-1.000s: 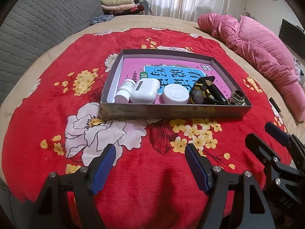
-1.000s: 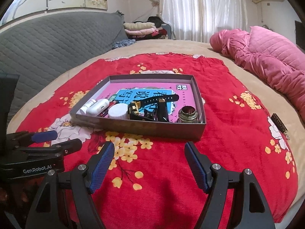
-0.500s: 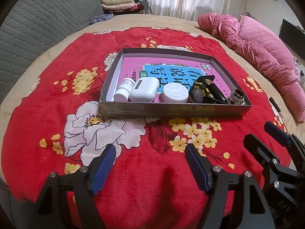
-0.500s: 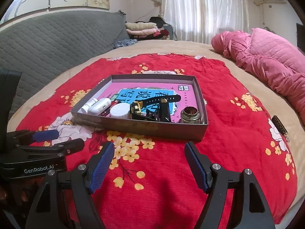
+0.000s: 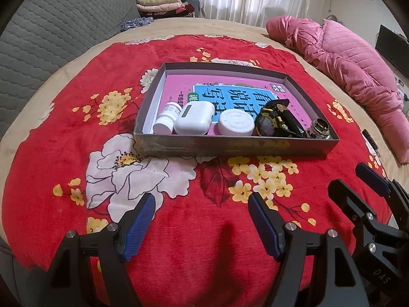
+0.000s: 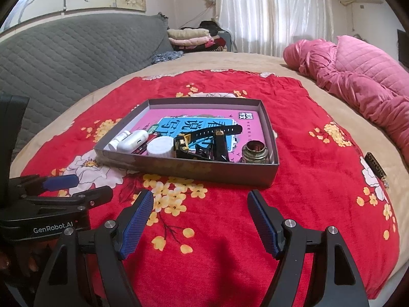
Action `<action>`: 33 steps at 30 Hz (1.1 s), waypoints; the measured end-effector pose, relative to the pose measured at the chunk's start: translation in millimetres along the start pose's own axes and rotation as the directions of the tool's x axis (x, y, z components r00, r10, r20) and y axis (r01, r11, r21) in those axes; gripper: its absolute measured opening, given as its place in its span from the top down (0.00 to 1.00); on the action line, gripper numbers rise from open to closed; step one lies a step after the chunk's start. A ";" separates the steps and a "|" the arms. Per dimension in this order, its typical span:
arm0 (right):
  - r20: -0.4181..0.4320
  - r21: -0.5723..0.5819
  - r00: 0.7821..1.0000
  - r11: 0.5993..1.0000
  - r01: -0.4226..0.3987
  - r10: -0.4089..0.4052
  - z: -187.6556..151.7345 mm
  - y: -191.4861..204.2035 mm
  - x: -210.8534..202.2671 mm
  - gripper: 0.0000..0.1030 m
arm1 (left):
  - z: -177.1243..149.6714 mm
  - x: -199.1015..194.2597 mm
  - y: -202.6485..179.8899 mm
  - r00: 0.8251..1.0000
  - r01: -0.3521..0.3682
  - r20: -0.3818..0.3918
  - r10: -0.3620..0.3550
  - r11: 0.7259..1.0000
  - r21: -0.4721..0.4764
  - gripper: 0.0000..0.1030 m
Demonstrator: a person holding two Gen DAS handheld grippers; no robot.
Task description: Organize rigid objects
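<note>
Two grippers, left gripper (image 5: 202, 220) and right gripper (image 6: 200, 217), jaws wide, above red floral blanket (image 5: 64, 153) near tray (image 5: 230, 147).

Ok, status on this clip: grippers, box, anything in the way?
Left gripper open, empty; right gripper open, empty. Box on the red blanket, bottle, case, cap, watch lined along its near wall. Nothing between grippers and box.

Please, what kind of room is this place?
Most likely a bedroom: a bed with a red floral blanket, a grey quilted headboard, a pink quilt and folded clothes by the curtains.
</note>
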State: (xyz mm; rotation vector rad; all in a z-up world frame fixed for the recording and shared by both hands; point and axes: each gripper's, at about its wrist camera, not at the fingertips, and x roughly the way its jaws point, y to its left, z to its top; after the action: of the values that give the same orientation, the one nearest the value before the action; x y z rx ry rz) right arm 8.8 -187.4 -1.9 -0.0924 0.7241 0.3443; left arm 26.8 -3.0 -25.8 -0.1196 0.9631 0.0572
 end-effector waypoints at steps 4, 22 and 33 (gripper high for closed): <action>-0.002 0.000 1.000 1.000 0.000 0.000 -0.1 -0.2 0.1 0.25 | -0.3 -0.1 0.5 1.000 -0.003 0.001 0.003 1.000 0.000 0.28; -0.005 0.002 1.000 1.000 0.002 -0.002 -0.4 -0.1 0.5 0.25 | -1.1 1.0 0.0 1.000 -0.009 -0.003 0.009 1.000 -0.002 0.28; -0.012 0.010 1.000 1.000 0.004 -0.004 -2.6 -2.6 2.0 0.25 | -0.7 2.3 1.8 1.000 -0.016 -0.003 0.016 1.000 -0.004 0.28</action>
State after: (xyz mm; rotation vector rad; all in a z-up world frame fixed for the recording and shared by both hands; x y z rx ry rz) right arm 9.5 -189.8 -5.3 -0.0865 0.7377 0.3368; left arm 27.3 -1.3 -28.2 -0.1158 0.9665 0.0740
